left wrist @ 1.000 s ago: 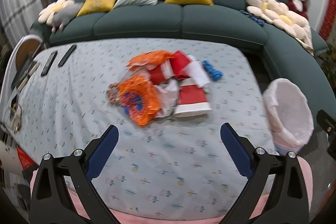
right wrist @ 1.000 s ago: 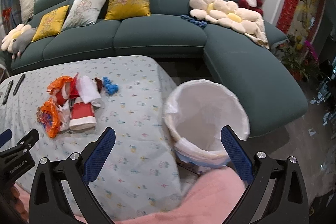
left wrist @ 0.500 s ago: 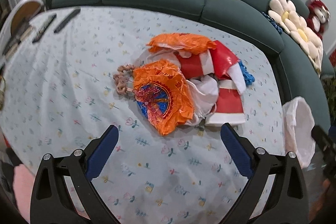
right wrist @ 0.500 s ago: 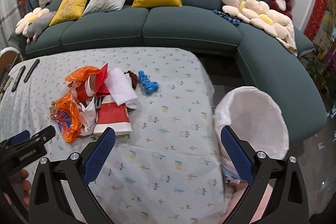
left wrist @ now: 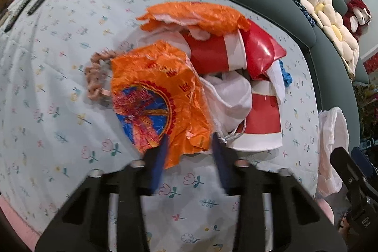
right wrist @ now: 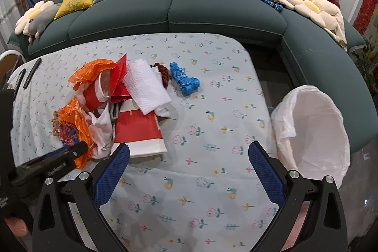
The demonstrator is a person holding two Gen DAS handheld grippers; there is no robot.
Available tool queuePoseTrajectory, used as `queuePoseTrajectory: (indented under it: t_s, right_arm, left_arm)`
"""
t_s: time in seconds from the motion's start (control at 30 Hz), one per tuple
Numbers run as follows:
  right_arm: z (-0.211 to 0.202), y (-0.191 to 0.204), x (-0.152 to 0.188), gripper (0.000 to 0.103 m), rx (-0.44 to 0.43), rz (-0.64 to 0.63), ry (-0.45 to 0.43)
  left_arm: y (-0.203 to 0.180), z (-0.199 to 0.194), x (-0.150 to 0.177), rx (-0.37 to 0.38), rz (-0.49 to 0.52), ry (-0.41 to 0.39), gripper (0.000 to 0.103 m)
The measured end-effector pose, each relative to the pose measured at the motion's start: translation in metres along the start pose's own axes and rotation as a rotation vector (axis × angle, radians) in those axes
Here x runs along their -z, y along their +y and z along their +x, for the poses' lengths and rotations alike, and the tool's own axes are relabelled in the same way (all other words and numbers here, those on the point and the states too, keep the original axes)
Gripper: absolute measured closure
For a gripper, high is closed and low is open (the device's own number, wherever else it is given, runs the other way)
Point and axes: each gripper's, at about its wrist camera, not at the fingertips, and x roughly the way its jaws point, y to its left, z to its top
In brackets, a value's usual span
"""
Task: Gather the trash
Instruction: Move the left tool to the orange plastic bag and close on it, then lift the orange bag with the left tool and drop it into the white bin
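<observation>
A pile of trash lies on the floral tablecloth [left wrist: 59, 110]: an orange printed plastic bag [left wrist: 156, 96], a second orange bag [left wrist: 196, 15], red-and-white paper cups [left wrist: 264, 119], a white cloth [right wrist: 147, 86] and a blue crumpled piece [right wrist: 184, 80]. My left gripper [left wrist: 189, 143] is down at the near edge of the orange printed bag, its blurred fingers closing in on either side of the bag's edge. My right gripper [right wrist: 189, 171] is open and empty above bare tablecloth, right of the pile. The left gripper also shows in the right wrist view [right wrist: 59, 157].
A bin lined with a white bag [right wrist: 314, 129] stands off the table's right edge; it also shows in the left wrist view [left wrist: 333, 134]. Remote controls [left wrist: 35, 1] lie at the far left. A green sofa [right wrist: 189, 11] with cushions runs behind the table.
My left gripper has dropped toward the pile and its fingers have closed in around the orange bag's edge. My right gripper has swung left over the table, staying open.
</observation>
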Motion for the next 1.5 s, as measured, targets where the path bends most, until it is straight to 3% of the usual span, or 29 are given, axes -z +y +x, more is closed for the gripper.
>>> queuePoseTrajectory:
  t_s: [0.17, 0.43, 0.47, 0.53, 0.57, 0.7, 0.77, 0.83, 0.87, 0.9, 0.97, 1.03, 1.23, 1.43, 1.5]
  right_arm:
    - [0.009, 0.018, -0.002, 0.017, -0.036, -0.027, 0.011]
    - [0.028, 0.062, -0.007, 0.038, -0.141, -0.085, 0.055]
    - [0.028, 0.065, -0.007, 0.038, -0.142, -0.087, 0.056]
    - [0.03, 0.068, -0.008, 0.038, -0.132, -0.084, 0.055]
    - [0.03, 0.067, -0.008, 0.038, -0.13, -0.073, 0.052]
    - [0.034, 0.053, -0.009, 0.038, -0.11, -0.043, 0.065]
    - [0.036, 0.046, -0.01, 0.039, -0.092, -0.04, 0.067]
    - [0.037, 0.04, -0.011, 0.039, -0.089, -0.027, 0.074]
    - [0.038, 0.039, -0.011, 0.039, -0.092, -0.021, 0.077]
    - [0.039, 0.038, -0.012, 0.038, -0.099, -0.013, 0.081]
    - [0.04, 0.039, -0.013, 0.039, -0.115, -0.011, 0.085]
    - [0.042, 0.046, -0.013, 0.039, -0.137, -0.026, 0.09]
    - [0.05, 0.079, -0.014, 0.042, -0.204, -0.091, 0.099]
    - [0.068, 0.099, -0.015, 0.057, -0.232, -0.115, 0.141]
    - [0.075, 0.1, -0.015, 0.068, -0.227, -0.114, 0.155]
  left_arm:
    - [0.004, -0.006, 0.003, 0.05, -0.006, -0.016, 0.103]
    - [0.016, -0.031, 0.003, 0.081, -0.015, -0.065, 0.103]
    - [0.017, -0.03, 0.003, 0.066, -0.015, -0.062, 0.099]
    - [0.017, -0.026, 0.001, 0.068, -0.024, -0.045, 0.073]
    - [0.016, -0.025, 0.001, 0.056, -0.027, -0.041, 0.065]
    - [0.013, -0.01, -0.003, 0.055, -0.027, -0.021, 0.05]
    - [0.012, 0.001, -0.005, 0.04, -0.041, -0.009, 0.05]
    - [0.012, 0.007, -0.005, 0.031, -0.048, -0.006, 0.052]
    - [0.012, 0.009, -0.006, 0.032, -0.052, -0.003, 0.064]
    - [0.013, 0.012, -0.006, 0.041, -0.053, 0.005, 0.082]
    - [0.016, 0.013, -0.007, 0.063, -0.059, 0.018, 0.083]
    - [0.018, 0.005, -0.005, 0.073, -0.053, -0.004, 0.092]
    - [0.038, -0.019, -0.003, 0.103, -0.087, -0.038, 0.095]
    - [0.055, -0.032, -0.001, 0.122, -0.122, -0.05, 0.095]
    - [0.057, -0.035, -0.001, 0.124, -0.124, -0.052, 0.095]
